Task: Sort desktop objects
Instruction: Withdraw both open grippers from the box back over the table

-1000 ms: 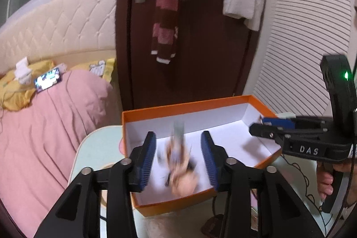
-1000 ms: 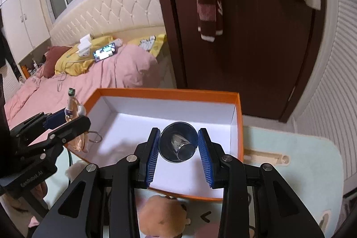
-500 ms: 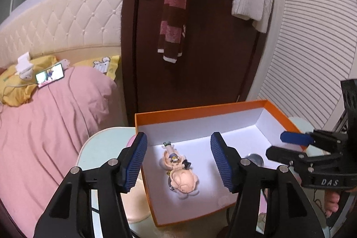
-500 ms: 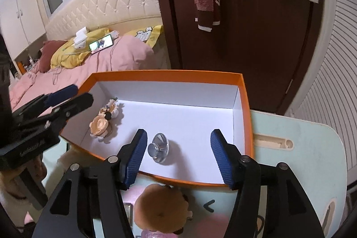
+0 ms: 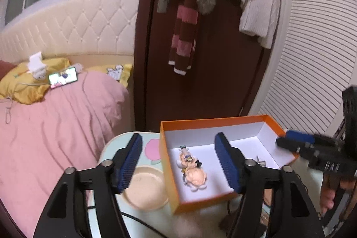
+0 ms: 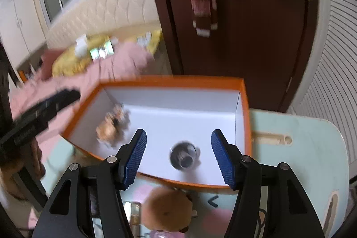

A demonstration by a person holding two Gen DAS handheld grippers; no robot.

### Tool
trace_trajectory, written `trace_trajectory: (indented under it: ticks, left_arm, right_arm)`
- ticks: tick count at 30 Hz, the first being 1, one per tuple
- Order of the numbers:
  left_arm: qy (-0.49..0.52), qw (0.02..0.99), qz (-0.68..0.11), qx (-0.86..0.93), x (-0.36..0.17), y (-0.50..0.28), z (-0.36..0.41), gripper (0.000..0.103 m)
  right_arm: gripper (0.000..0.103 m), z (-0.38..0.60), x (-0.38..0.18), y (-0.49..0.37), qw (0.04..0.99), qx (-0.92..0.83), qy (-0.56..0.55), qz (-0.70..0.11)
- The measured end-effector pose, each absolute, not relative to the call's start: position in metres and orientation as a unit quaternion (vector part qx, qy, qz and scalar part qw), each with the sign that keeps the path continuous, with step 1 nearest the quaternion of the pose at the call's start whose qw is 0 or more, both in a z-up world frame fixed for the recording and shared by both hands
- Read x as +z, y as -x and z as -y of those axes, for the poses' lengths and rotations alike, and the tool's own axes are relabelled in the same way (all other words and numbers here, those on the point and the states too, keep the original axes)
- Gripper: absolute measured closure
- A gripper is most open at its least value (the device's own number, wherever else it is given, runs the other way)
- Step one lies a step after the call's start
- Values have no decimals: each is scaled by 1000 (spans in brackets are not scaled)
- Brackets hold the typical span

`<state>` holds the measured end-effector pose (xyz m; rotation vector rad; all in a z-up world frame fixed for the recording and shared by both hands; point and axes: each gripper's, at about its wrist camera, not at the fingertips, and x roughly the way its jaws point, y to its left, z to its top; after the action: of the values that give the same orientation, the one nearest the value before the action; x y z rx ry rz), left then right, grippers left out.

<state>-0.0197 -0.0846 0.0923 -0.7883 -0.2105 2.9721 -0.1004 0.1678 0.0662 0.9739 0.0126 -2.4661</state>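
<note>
The small cartoon figurine keychain with a peach-coloured round head [image 5: 193, 173] lies on its side on the white floor of the shallow orange cardboard box [image 5: 202, 201], toward the box's left wall as my left wrist camera sees it. In the same box, nearer its right end, the little shiny round metal cup [image 6: 184, 156] lies apart from the figurine, well clear of the walls.

My left claw [image 5: 178, 162] is spread wide and holds nothing; its blue ribbed pads straddle the box's left wall, one over the pale mint tabletop [image 5: 116, 144] and one over the box floor. My right claw [image 6: 179, 156] is also spread wide and empty, hanging over the box's near edge with the cup showing between its pads.

Just outside the box on the left sits a round cream-coloured shallow dish [image 5: 145, 189], close to the orange wall. Near my right claw, on the tabletop in front of the box, a brown fuzzy plush toy [image 6: 168, 206] lies just beside the box's rim. Beyond the tabletop are a bed with a pink quilt [image 5: 55, 126] and a dark brown door [image 5: 223, 73] with scarves hanging on it.
</note>
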Motion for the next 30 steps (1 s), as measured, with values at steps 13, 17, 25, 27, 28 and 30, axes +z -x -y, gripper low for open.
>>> trace_trajectory:
  ticks: [13,17,25,27,28,30]
  left_arm:
    - [308,21,83,947,59,-83,81,28]
    - [320,17,82,944,43,-105,69,28]
    - [358,24,67,931,22,-108,48,28]
    - [372,19,63,926,17,-105,45,28]
    - [378,20,65,923,15,-104,45,28]
    - [384,21,64,921,11,-103,44,28]
  right_arm:
    - [25,-188,88,28,267,-904,-333,-23]
    - [25,-197,68,2,262,-891,-367,-51]
    - [25,-217,28,-28,246,-869,-429,-28]
    - [25,-216,22,-33,242,-869,-431,-34]
    - [25,-216,19,-35,238,-868,-434,-39]
    - [24,-216,14,-39,232,-866,-441,-47]
